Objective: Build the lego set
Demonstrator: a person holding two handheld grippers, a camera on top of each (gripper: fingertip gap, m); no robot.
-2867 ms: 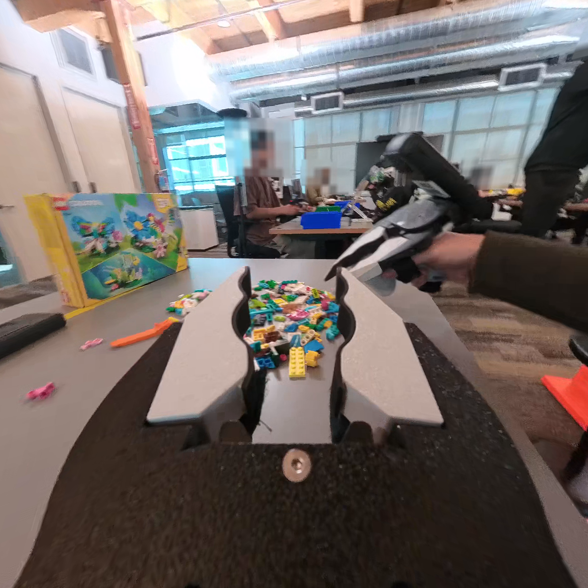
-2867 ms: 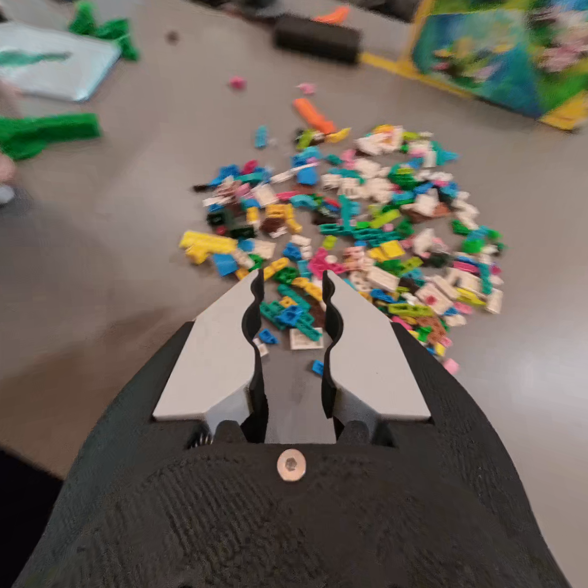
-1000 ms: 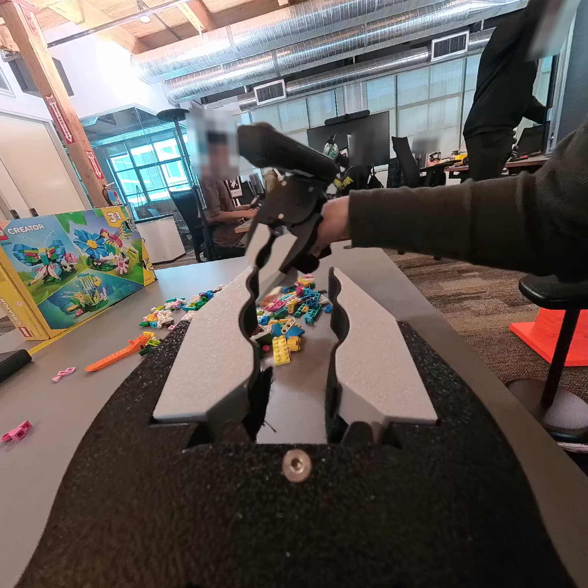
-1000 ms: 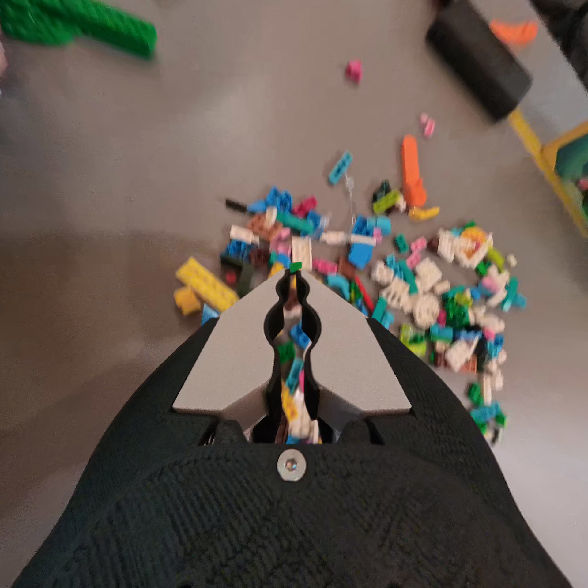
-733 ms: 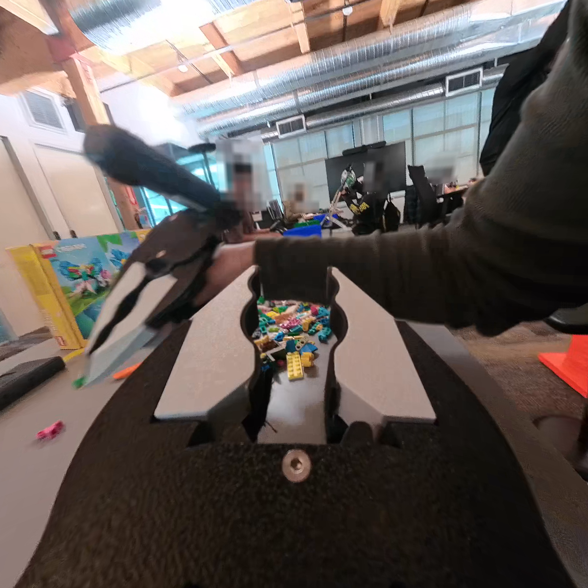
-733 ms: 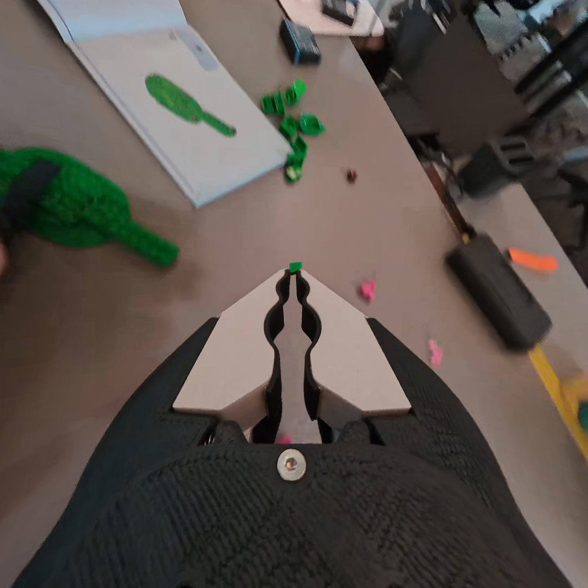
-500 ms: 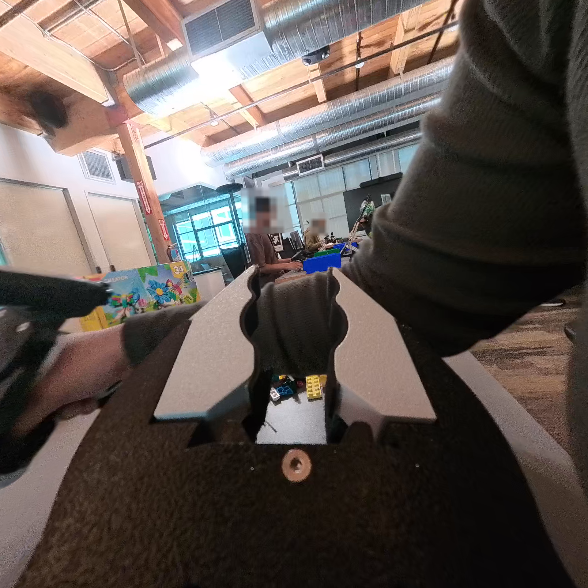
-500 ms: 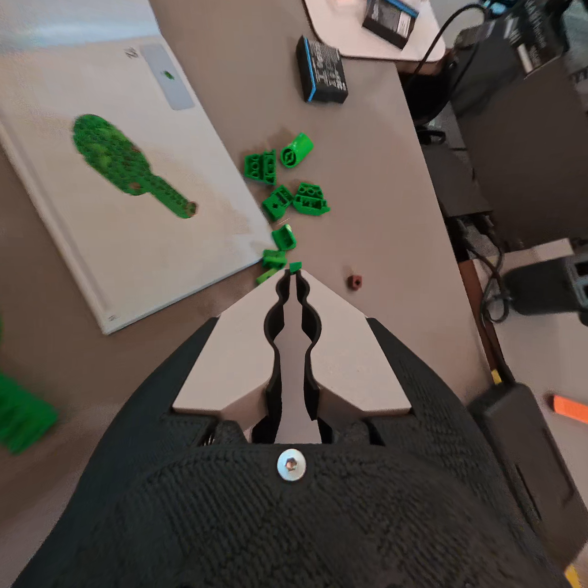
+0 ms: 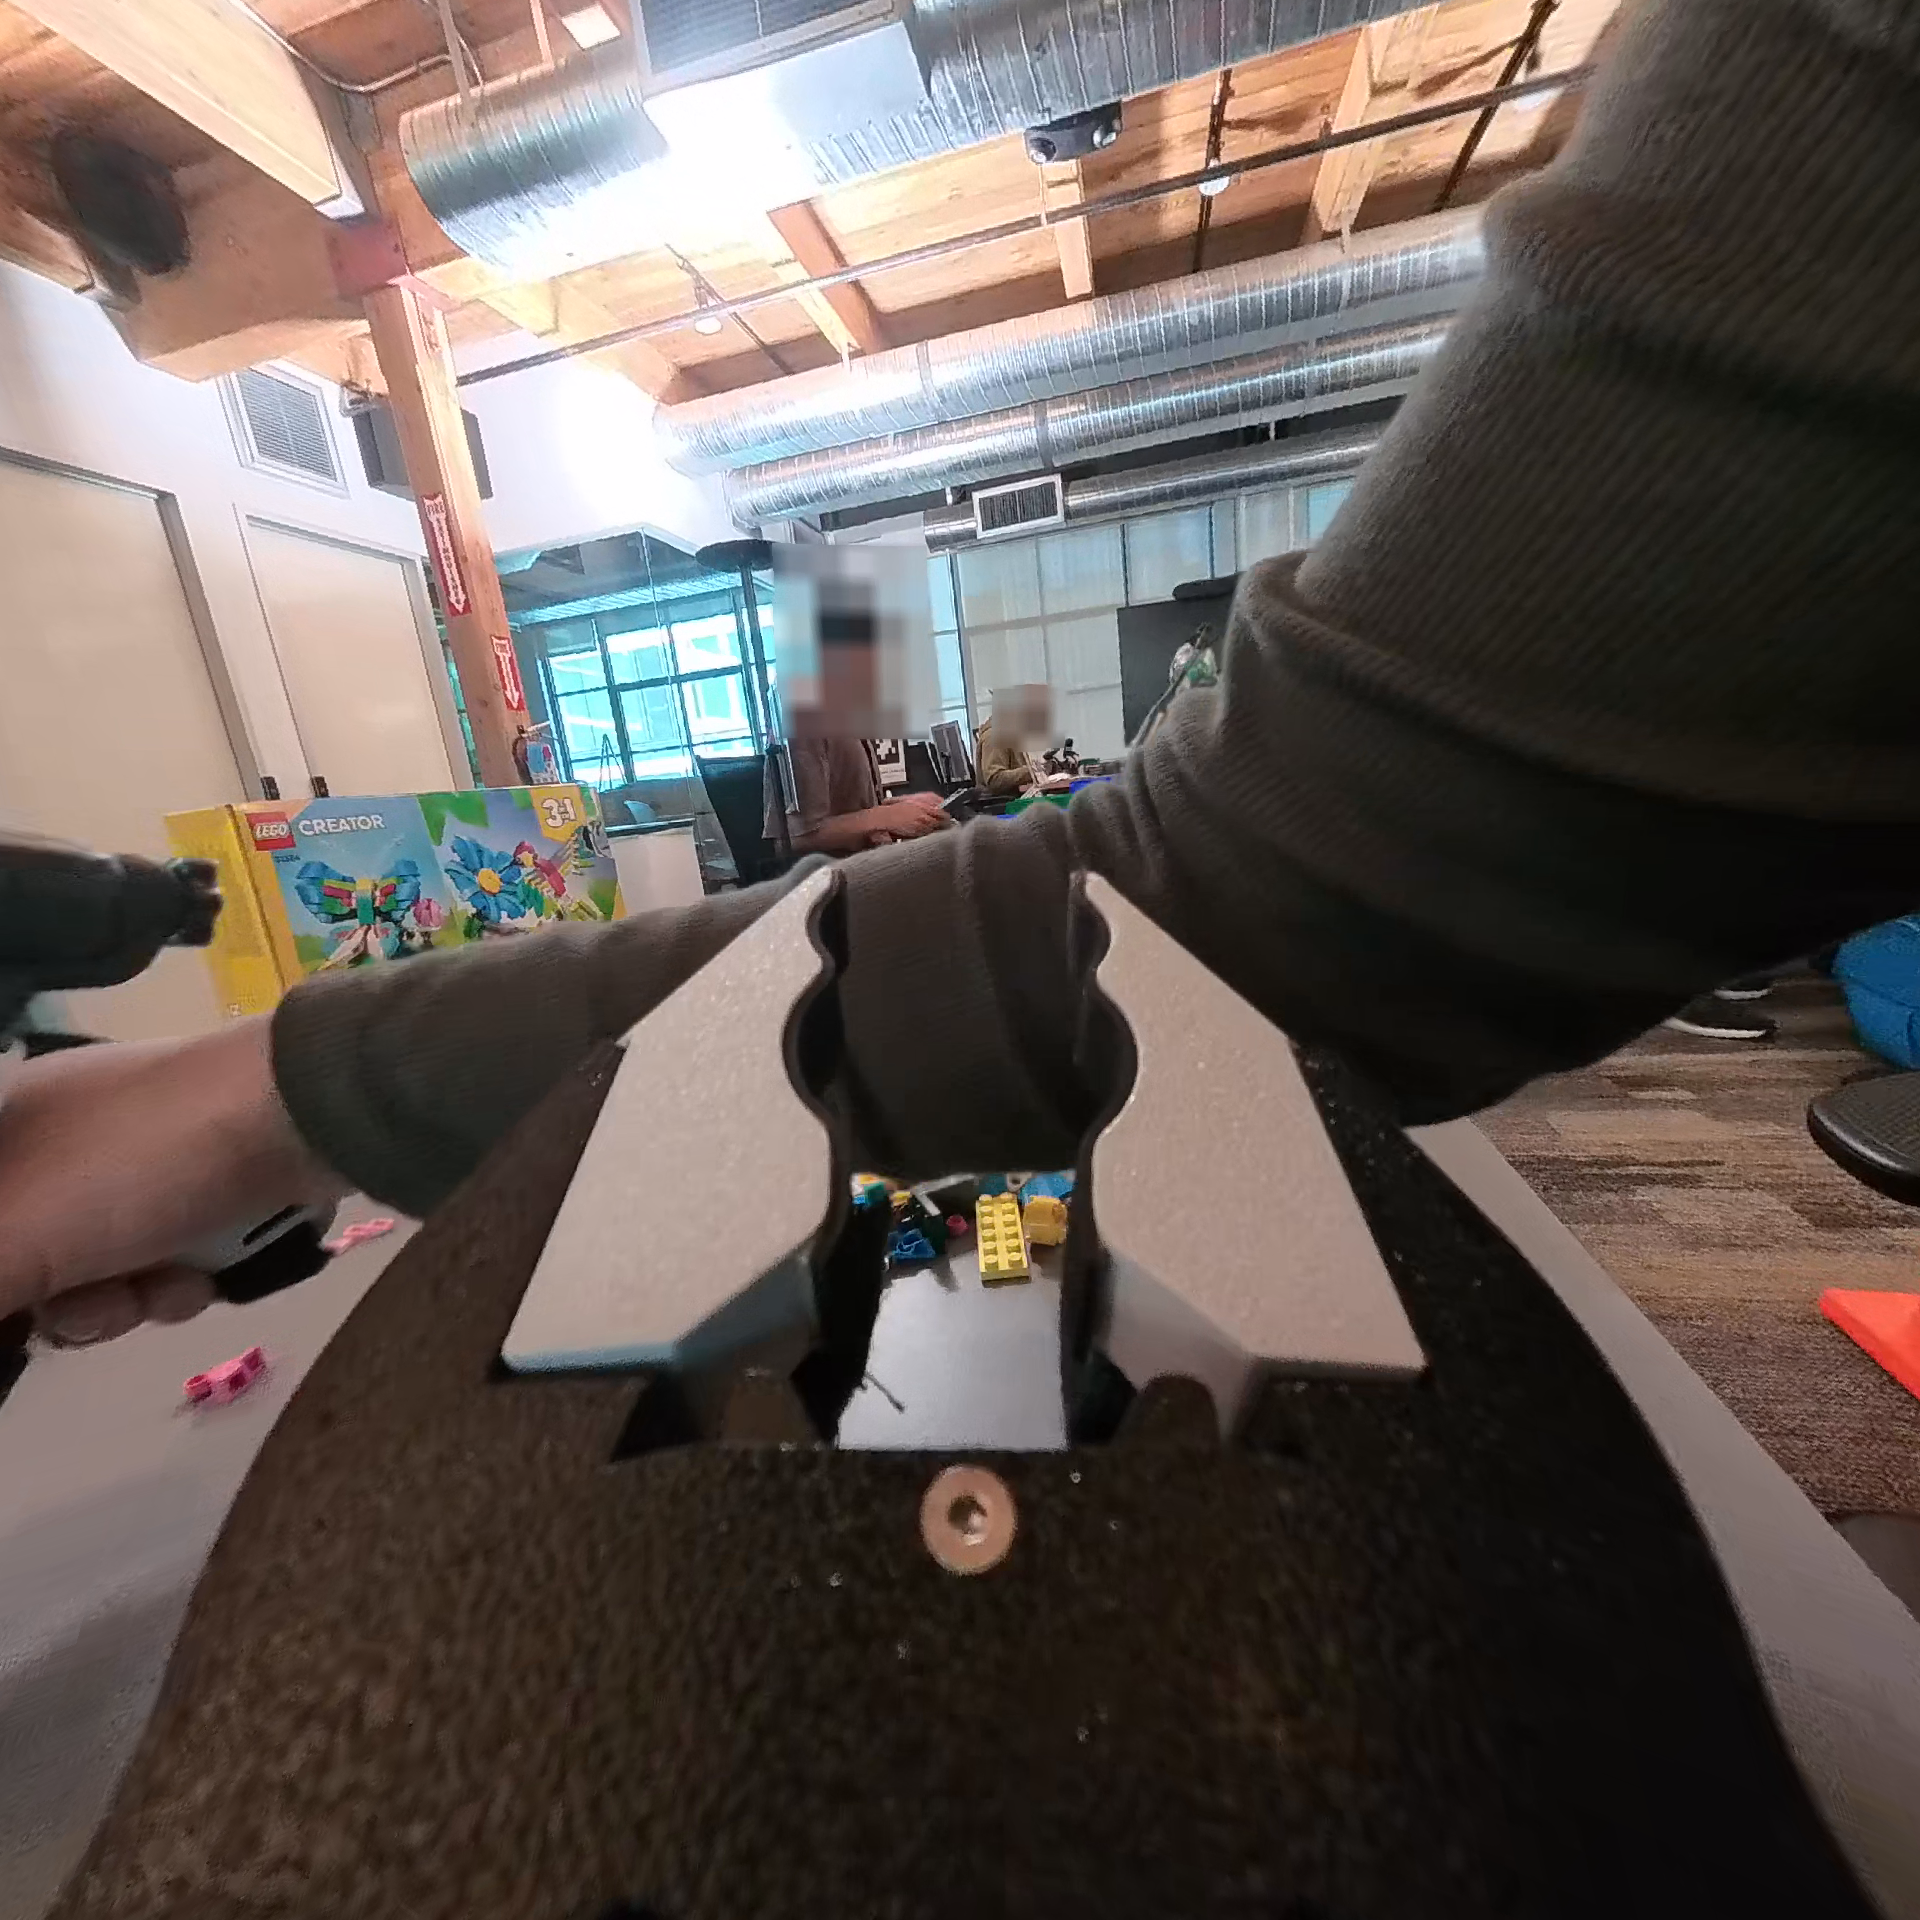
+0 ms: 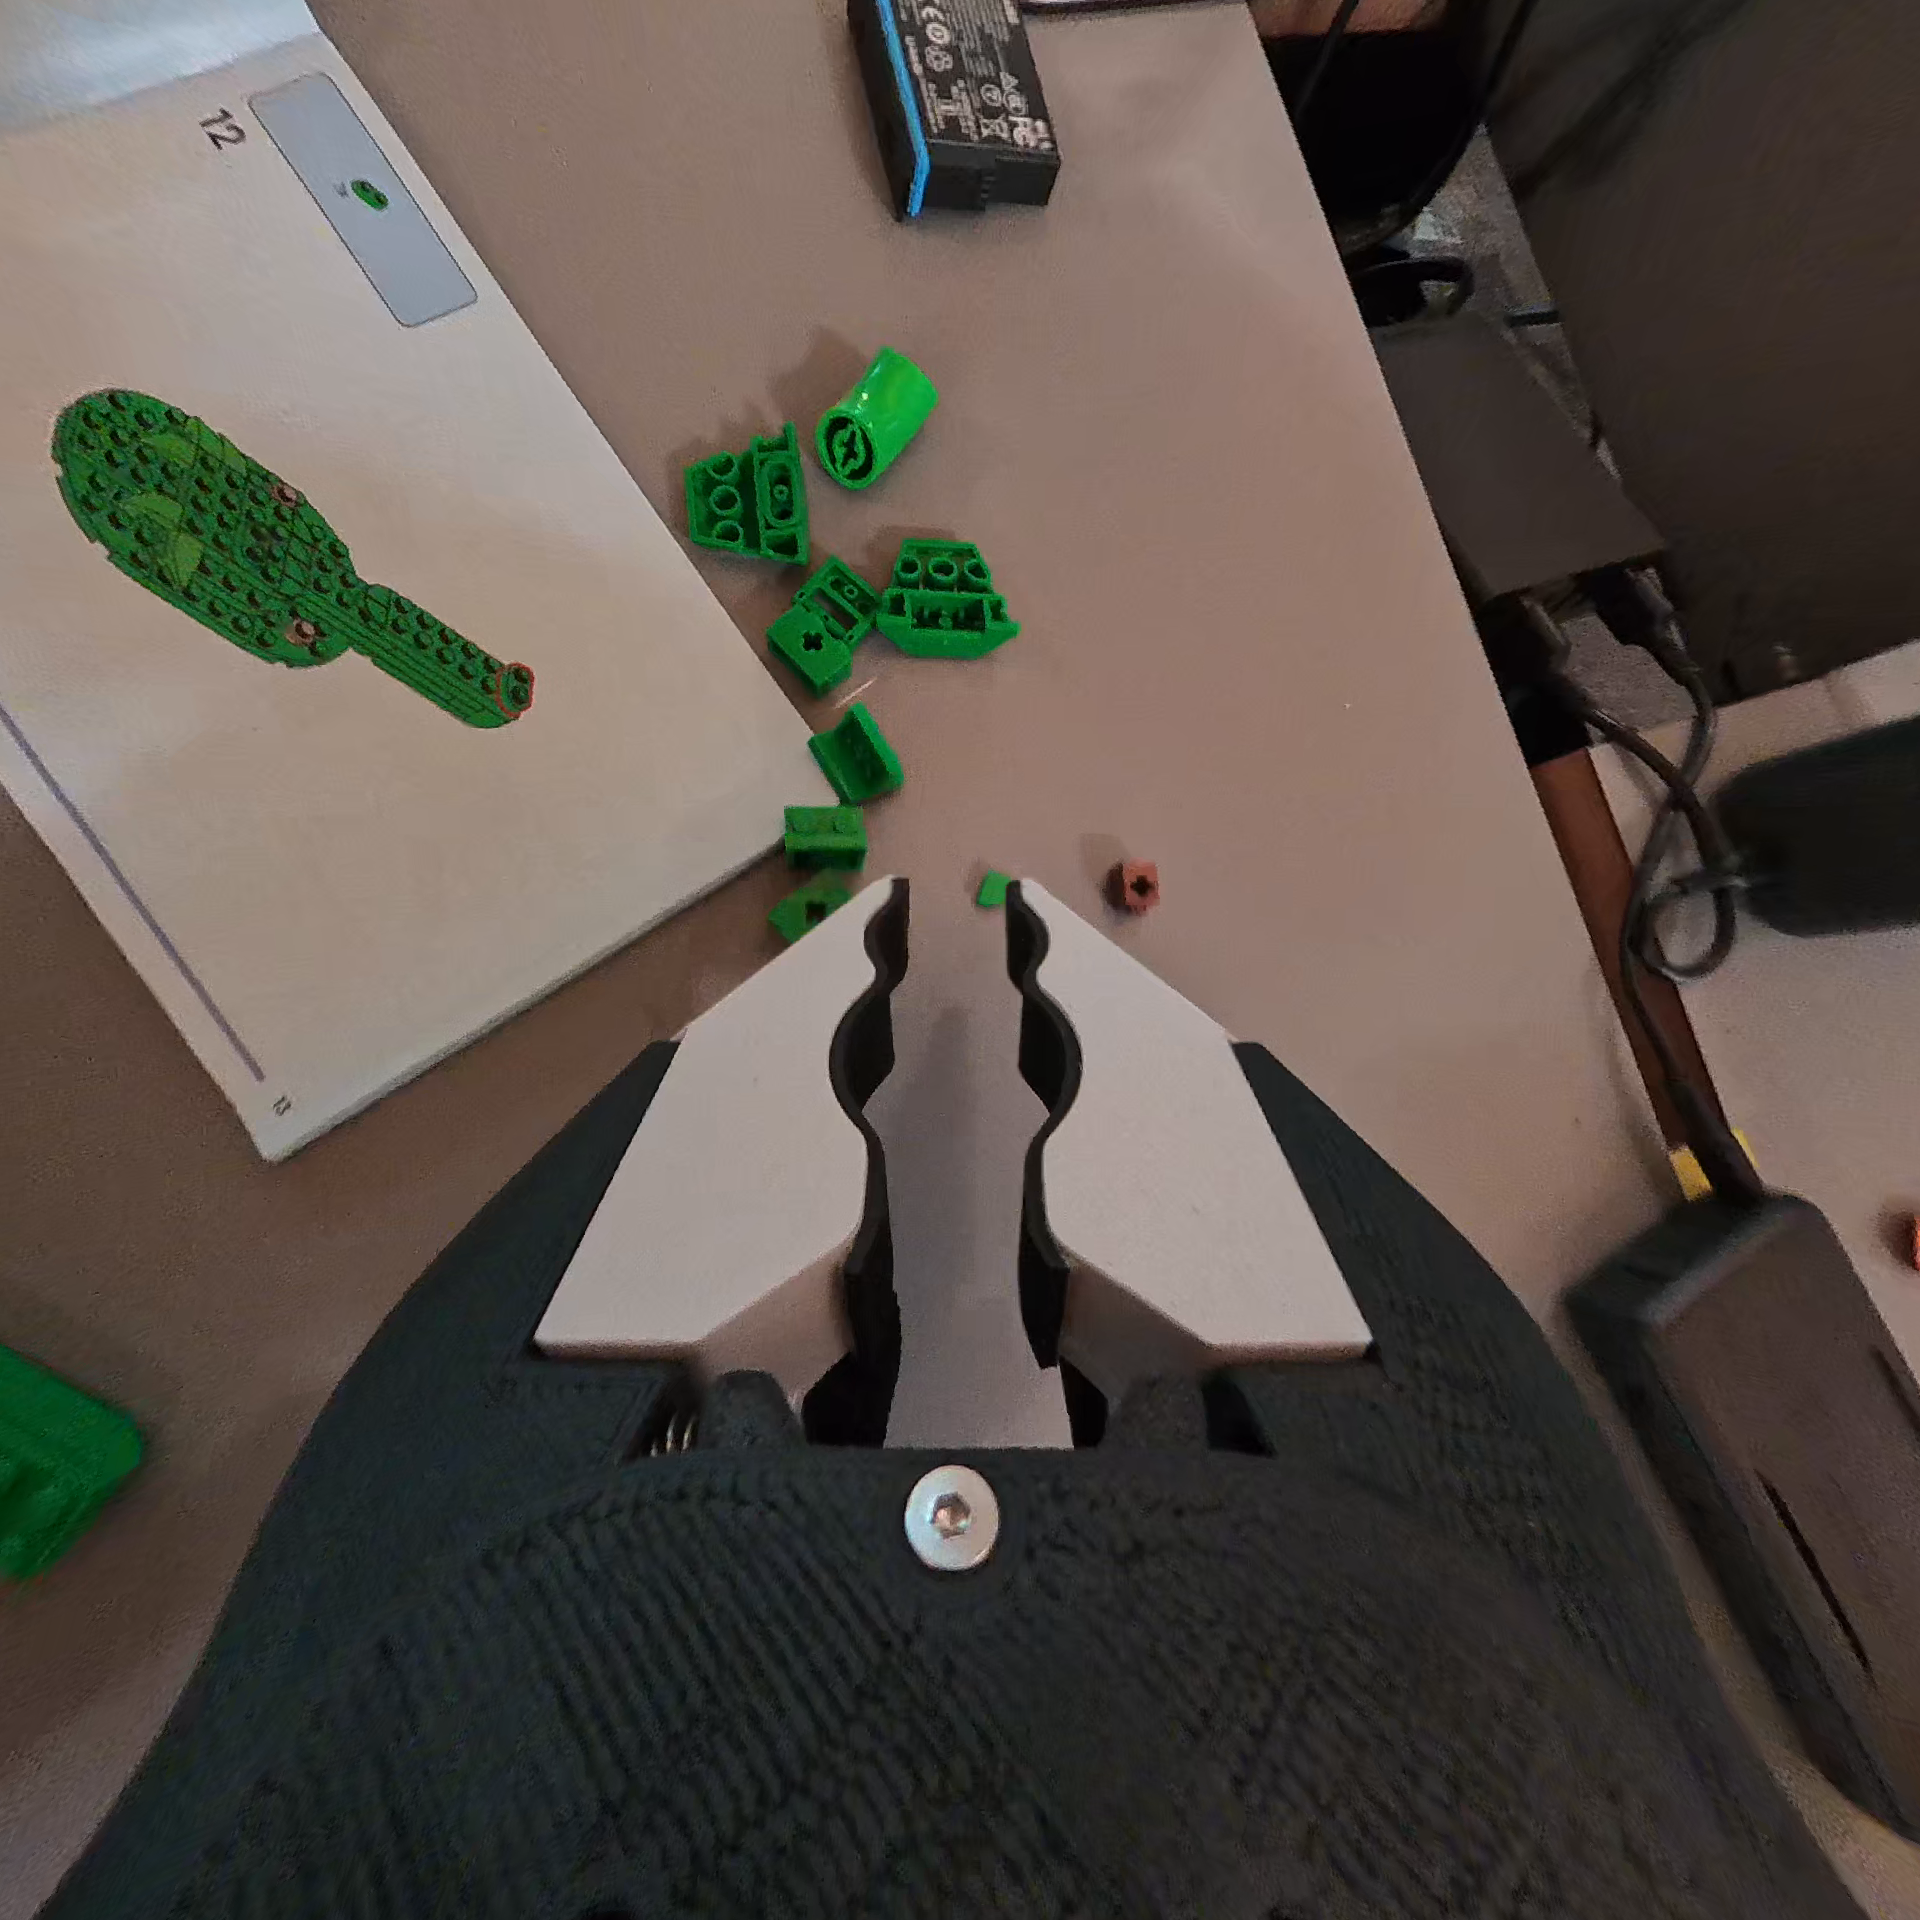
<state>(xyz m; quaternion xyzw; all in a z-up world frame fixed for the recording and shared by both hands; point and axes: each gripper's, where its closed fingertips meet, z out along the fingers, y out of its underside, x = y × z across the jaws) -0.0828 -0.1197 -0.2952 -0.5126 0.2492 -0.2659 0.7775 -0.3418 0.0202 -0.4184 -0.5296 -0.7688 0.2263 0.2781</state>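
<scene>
My R gripper [image 10: 956, 891] open – tiny green piece [image 10: 993, 888] at right fingertip, green bricks [image 10: 847, 582] far-left, L gripper [image 9: 956, 894] open, empty – sleeve [image 9: 966, 997] across.

The right gripper [image 10: 954, 902] hangs over the grey table [image 10: 1195, 582], jaws parted, a tiny green piece [image 10: 993, 888] at its right fingertip. Green bricks [image 10: 852, 582] lie scattered just beyond, beside the open instruction booklet [image 10: 343, 790] on the left; a black battery [image 10: 961, 99] lies far.

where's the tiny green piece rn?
Right wrist view: the tiny green piece is at the right fingertip of the open right gripper, left of the small brown piece.
</scene>
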